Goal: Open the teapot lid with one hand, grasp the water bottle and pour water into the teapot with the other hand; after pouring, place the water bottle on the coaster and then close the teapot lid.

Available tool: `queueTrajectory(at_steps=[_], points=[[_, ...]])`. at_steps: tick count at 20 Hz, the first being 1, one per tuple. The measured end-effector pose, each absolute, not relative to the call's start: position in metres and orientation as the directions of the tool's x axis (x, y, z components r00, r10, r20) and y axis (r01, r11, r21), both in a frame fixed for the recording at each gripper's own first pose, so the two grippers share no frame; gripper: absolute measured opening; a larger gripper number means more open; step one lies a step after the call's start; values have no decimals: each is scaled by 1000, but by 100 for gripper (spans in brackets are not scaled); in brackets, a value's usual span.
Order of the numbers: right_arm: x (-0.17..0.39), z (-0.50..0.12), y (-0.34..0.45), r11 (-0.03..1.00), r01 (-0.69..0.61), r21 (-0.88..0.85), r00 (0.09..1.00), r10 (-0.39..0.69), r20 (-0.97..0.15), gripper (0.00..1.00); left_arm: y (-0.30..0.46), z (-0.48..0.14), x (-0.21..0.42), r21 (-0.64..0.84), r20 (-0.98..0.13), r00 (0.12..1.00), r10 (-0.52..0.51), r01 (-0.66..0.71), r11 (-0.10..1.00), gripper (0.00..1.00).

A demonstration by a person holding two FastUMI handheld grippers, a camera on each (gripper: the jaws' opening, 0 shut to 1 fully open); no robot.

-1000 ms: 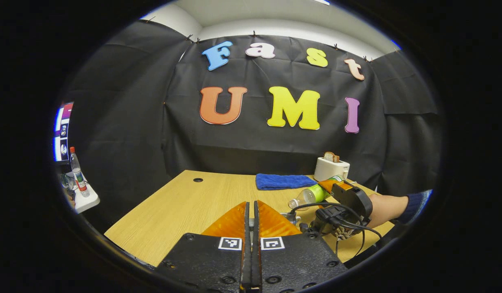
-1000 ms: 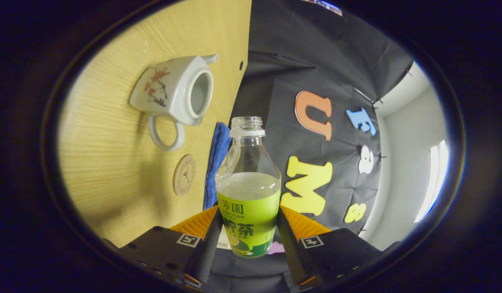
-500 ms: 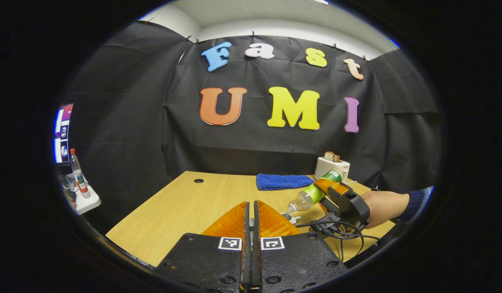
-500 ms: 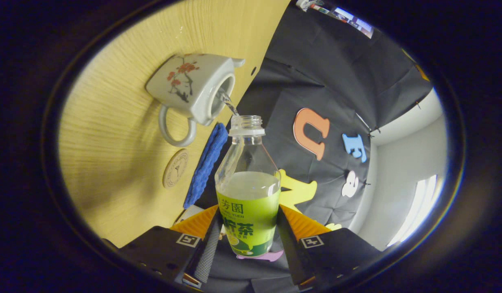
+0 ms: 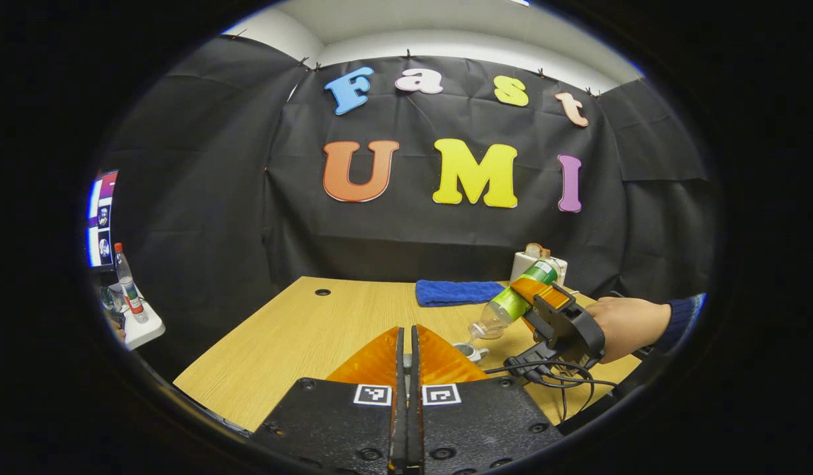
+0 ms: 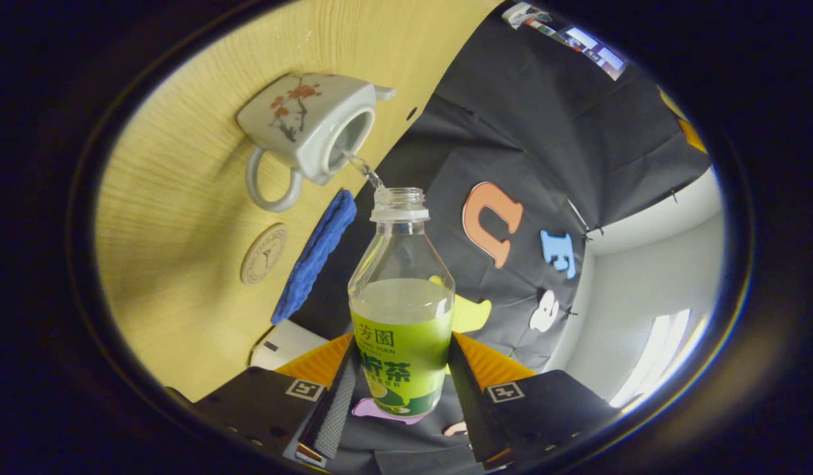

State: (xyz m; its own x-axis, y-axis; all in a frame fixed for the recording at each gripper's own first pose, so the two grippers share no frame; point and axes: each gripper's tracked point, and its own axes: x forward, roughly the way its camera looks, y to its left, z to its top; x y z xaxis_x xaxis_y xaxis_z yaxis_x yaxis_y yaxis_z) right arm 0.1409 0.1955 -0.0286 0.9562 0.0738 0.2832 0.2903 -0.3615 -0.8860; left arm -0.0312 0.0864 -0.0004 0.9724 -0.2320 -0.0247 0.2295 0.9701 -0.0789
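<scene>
The right gripper (image 6: 398, 389) is clamped on the water bottle (image 6: 401, 310), both fingers pressing the labelled lower body from either side, and it is rolled far over so the table (image 6: 182, 218) runs up the left of the right gripper view. In the left gripper view this gripper (image 5: 556, 316) sits at about four o'clock, held by a hand (image 5: 627, 320) with a dark sleeve behind it, the bottle (image 5: 511, 302) slanting neck-down toward eight o'clock. From the bottle's open mouth a thin stream of water (image 6: 360, 168) runs toward eleven o'clock into the open top of the white teapot (image 6: 307, 125), which lies at about eleven o'clock from the claw with its handle pointing toward seven o'clock. The round coaster (image 6: 264, 254) lies on the table at nine to ten o'clock from the bottle's neck, just beside a blue cloth (image 6: 314, 257); a white toaster (image 5: 538, 265) stands behind the bottle in the left gripper view. The left gripper (image 5: 406, 396) is held level above the near table edge with its fingers closed flat together; whether the teapot lid is pinched between them cannot be told. Compared with half a second ago, the right gripper has rolled further, the teapot and coaster sit higher and more to the left in its view, and the bottle's base is raised higher in front of the toaster.
</scene>
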Motion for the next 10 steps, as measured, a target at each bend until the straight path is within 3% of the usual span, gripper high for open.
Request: queueTrajectory(at_steps=[10], points=[[129,-5,215,-433,369,-823,929,140,343,74,88,2,-33,-75,-20,974,-225,223,972,3]])
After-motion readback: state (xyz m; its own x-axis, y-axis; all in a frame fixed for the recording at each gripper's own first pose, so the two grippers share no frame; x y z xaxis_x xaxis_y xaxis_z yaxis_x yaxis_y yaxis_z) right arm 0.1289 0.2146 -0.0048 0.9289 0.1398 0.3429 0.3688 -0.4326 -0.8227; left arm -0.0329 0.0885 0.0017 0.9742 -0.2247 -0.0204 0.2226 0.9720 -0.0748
